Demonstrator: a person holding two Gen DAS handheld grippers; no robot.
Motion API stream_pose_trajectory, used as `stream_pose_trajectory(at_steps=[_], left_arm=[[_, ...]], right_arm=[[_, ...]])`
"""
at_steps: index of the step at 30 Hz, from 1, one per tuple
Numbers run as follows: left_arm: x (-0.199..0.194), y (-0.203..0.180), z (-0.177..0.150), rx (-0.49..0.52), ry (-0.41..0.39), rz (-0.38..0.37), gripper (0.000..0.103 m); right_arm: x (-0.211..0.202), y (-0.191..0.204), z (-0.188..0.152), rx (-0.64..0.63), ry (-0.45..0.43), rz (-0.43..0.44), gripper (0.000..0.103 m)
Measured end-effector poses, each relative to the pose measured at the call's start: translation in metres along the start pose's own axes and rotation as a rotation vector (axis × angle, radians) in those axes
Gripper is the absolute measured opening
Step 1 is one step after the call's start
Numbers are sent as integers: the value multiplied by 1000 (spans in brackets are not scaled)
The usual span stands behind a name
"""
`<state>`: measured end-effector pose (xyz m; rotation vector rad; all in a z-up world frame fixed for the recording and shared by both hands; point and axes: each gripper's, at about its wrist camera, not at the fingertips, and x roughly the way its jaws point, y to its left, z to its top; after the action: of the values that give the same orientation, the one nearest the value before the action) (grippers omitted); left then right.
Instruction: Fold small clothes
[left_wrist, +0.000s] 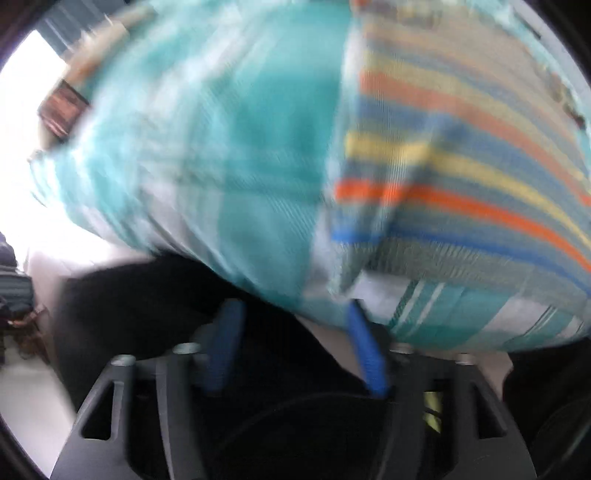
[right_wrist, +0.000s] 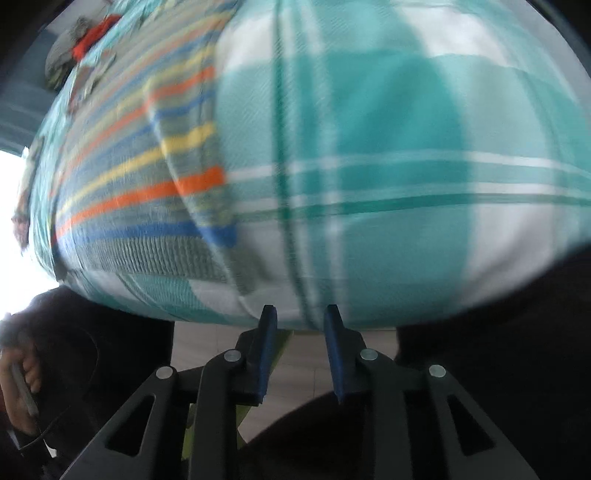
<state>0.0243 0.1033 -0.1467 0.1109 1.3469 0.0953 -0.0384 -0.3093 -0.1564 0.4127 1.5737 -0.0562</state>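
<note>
A striped garment (left_wrist: 454, 173) with orange, yellow and blue bands lies on a teal and white checked cloth (left_wrist: 221, 155). In the left wrist view it is at the right, motion-blurred. My left gripper (left_wrist: 291, 314) is open, its blue fingers (left_wrist: 360, 332) at the near edge of the cloth, holding nothing. In the right wrist view the striped garment (right_wrist: 140, 192) lies at the left on the checked cloth (right_wrist: 388, 166). My right gripper (right_wrist: 301, 314) is open and empty, its fingers (right_wrist: 267, 332) at the cloth's near edge.
A pile of other clothes (right_wrist: 81, 48), grey and orange, lies at the far left. The person's dark clothing (left_wrist: 140, 306) is below the surface edge. A hand (right_wrist: 20, 384) shows at the lower left. Bright window light is at the left.
</note>
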Motion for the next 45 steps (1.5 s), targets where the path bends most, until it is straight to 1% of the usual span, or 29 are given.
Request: stream_pose_trajectory(at_steps=[1,2,3,4,5,7,8,11,12,14,16,18,20,22,24,25,26,27,29,31,33,36,37,38,41,42,43,45], left_arm=[[-10,2,1,-1,-43,5,80],[-23,3,4,-3,-98,2,85],[-35,3,9,-5,-160,-22,88],[-40,2,14,-6,-187,-45,89],[-44,-3,21,-6,-221,-87,89],[-41,-13,31,5,-251,-148,89],[-37,-24,37,18,-273,-183,89],[-24,-55,46,56,-273,-216,89],[-12,-67,47,75,-258,-225,89],[4,-78,49,106,-228,-223,89],[19,-91,39,140,-183,-193,90],[21,-91,33,152,-198,-182,95],[18,-88,33,153,-200,-192,95],[16,-82,34,129,-209,-213,95],[8,-73,34,88,-248,-243,95],[8,-74,34,77,-268,-246,95],[2,-71,34,64,-300,-245,95],[-4,-68,33,51,-341,-240,95],[-9,-65,31,41,-380,-232,95],[-13,-70,30,47,-393,-229,95],[-11,-76,31,70,-383,-223,95],[-5,-86,30,108,-362,-210,95],[-5,-89,27,117,-353,-208,96],[0,-93,28,133,-334,-204,96],[7,-99,26,163,-288,-188,96],[6,-99,25,166,-292,-188,96],[3,-99,25,165,-302,-190,96],[-6,-94,24,150,-342,-190,96]], right_arm=[[-10,-1,1,-2,-32,-10,27],[-25,0,3,-21,-91,-27,27],[-36,3,5,-40,-136,-36,27],[-49,9,8,-66,-192,-39,27],[-59,17,13,-90,-243,-24,27],[-70,34,22,-131,-318,13,28],[-71,45,26,-154,-344,31,31],[-56,72,40,-207,-402,88,32],[-47,78,40,-223,-401,90,32],[-24,87,40,-245,-372,82,32],[-3,84,38,-235,-332,56,32],[5,75,33,-206,-337,64,32],[5,68,24,-192,-351,77,32],[7,66,23,-192,-351,87,32],[5,67,23,-190,-351,88,32],[1,68,22,-186,-365,87,32],[-5,68,21,-182,-399,83,33],[-10,69,21,-183,-428,75,37],[-23,71,18,-193,-507,57,43],[-31,72,15,-202,-552,50,43],[-34,73,14,-212,-571,46,43],[-30,74,15,-211,-554,47,43],[-25,74,16,-208,-535,48,43],[-21,73,16,-208,-513,45,44],[0,68,17,-194,-406,17,45],[5,66,16,-185,-384,19,45],[6,65,16,-181,-382,22,45],[4,66,17,-187,-375,21,46]])
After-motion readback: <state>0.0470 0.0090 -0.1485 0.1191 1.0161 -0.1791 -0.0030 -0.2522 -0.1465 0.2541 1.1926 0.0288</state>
